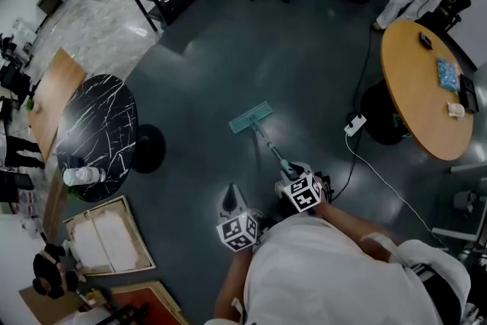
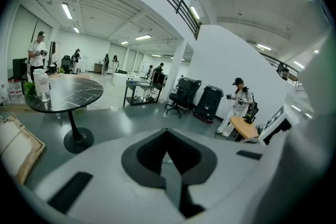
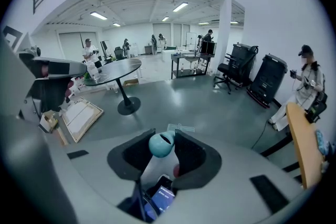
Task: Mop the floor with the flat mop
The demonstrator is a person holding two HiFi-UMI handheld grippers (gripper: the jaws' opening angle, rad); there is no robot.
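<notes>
Nearest to the camera is the person's white top (image 1: 319,278), and just in front of it come the two grippers. The right gripper (image 1: 293,171) has its jaws closed tight on the round teal end of the mop handle (image 3: 160,145). The left gripper (image 1: 232,195) hangs beside it with its jaws pressed together and nothing between them.

The flat mop is out in front of the person, on the open dark floor (image 1: 304,65), between the black round table (image 1: 99,133) and the wooden table (image 1: 422,95). Its handle runs from the right gripper away from the person and a little to the left, sloping down to the floor. The mop head (image 1: 251,117) lies flat there, with its long side across the handle.

I judge that a mopping stroke is in hand, but one moment does not tell if it goes forward or back. To do it well, the grip on the handle end must stay firm, because one gripper alone guides a long pole. The head should stay flat on the floor in straight, overlapping lanes. The power strip (image 1: 354,125) and its cable (image 1: 380,179) lie near on the right, so the head should keep away from them.
</notes>
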